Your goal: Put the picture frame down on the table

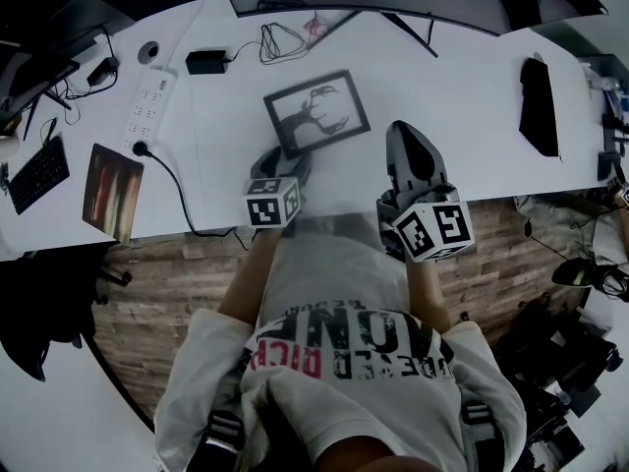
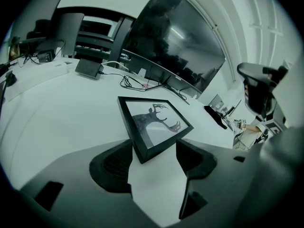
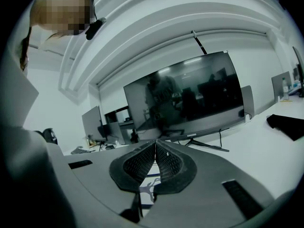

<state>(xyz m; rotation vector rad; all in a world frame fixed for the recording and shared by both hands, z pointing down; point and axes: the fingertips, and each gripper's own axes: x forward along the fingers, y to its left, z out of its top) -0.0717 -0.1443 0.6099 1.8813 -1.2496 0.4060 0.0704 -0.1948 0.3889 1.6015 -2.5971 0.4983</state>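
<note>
White curved desk (image 1: 462, 96) fills the head view, and the one picture frame (image 1: 316, 113) lies flat on it, face up, at 12 o'clock from me. I count two tongs. My left tongs (image 1: 287, 161) sit at the frame's 7 o'clock corner. My right tongs (image 1: 405, 134) are just beside its 4 o'clock side, apart from it. One power strip (image 1: 147, 101) lies at the frame's 9 o'clock, and one keyboard (image 1: 37, 173) is farther out toward 8 o'clock.

Left gripper view: the left tongs (image 2: 156, 147) are released, jaws spread wide, with the frame's (image 2: 154, 122) near corner lying between them on the desk. Neither pad looks to be pressing it, though the left-hand pad is very close to the edge. I judge the putting-down as good as done, and what remains is a clean exit. I would keep the jaws fully spread and draw straight back toward 6 o'clock, low and level, so no pad hooks the corner or skews the frame. One monitor (image 2: 175, 46) stands at 12 o'clock, well beyond.

Right gripper view: the right tongs (image 3: 155, 151) are clenched, pads together, with nothing between them. I would leave them idle, clear of the frame.
</note>
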